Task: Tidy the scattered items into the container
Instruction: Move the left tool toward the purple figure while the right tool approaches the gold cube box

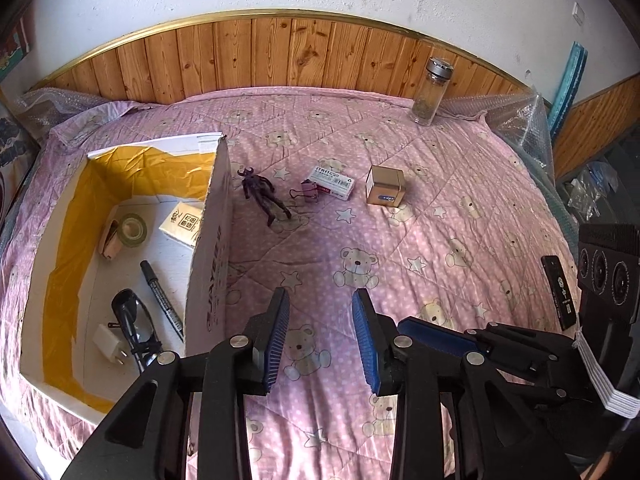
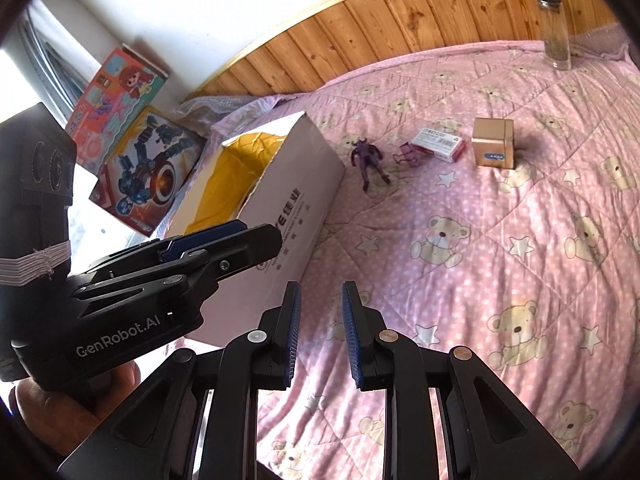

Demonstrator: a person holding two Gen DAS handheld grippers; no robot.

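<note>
A white cardboard box lined with yellow tape stands on the pink bear quilt, left of my left gripper, which is open and holds nothing. The box holds a tape roll, a marker, a white charger and a yellow packet. Beyond the box lie a dark toy figure, a pink binder clip, a staples box and a gold cube box. My right gripper is open and empty beside the box, well short of the figure.
A glass bottle stands by the wooden headboard. A slim black stick-like item lies on the quilt at the right. Bubble wrap covers the far right corner. Toy boxes lean left of the bed.
</note>
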